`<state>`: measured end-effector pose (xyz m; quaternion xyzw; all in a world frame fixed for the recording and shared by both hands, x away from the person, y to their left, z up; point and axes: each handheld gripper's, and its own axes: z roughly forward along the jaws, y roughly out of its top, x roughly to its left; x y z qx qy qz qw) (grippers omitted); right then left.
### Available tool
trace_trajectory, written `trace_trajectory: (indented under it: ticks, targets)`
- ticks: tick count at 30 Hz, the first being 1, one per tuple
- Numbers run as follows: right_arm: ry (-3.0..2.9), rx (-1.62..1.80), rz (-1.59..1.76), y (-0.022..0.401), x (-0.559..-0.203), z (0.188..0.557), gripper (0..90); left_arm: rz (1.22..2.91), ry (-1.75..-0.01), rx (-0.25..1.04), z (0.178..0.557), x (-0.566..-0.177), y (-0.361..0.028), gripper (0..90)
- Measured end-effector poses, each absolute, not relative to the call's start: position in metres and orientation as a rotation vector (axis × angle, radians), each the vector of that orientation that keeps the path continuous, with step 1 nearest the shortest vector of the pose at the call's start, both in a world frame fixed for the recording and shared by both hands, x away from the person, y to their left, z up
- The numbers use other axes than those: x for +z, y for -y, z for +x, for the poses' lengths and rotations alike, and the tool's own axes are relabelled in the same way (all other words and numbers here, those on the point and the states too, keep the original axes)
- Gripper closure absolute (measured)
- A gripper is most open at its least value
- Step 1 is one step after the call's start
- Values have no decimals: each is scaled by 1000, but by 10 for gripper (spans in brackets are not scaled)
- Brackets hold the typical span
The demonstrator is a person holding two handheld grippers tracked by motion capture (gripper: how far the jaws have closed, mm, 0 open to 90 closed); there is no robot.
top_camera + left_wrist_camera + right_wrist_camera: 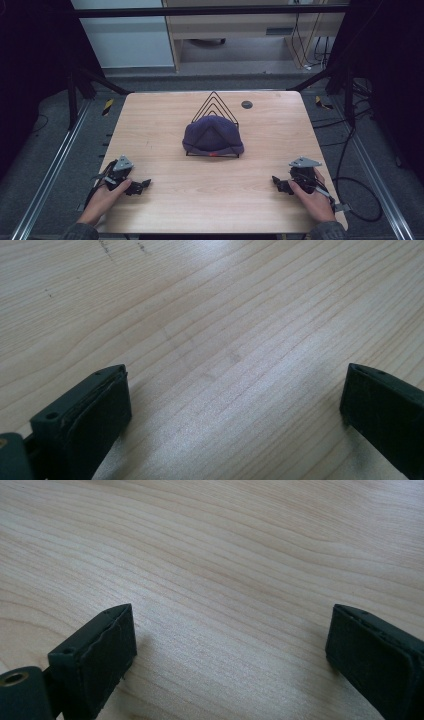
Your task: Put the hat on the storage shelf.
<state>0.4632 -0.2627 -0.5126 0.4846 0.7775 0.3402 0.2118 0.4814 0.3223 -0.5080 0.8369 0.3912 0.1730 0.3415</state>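
Note:
A dark blue knit cap [213,136] sits draped over a black wire rack [215,104] of nested triangles at the middle of the wooden table [165,120]. My left gripper [141,184] rests low near the table's front left, held by a hand, its tips pointing right toward the centre. My right gripper [278,183] rests near the front right, tips pointing left. In the left gripper view the left gripper [235,405] stands open over bare wood. The right gripper [232,645] in its own view is open too, with nothing between its jaws.
A small dark round disc [246,104] lies near the table's far edge, right of the rack. Metal rails [55,165] run along both sides of the table, and cables [350,190] trail on the floor at the right.

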Motion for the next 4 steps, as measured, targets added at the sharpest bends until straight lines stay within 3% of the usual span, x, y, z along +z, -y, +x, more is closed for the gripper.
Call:
trace_trajectory:
  ticks: [4]
  targets:
    - [-2160, 945, 1346, 263, -513, 463, 62, 2179, -1012, 448, 481, -508, -323, 0]
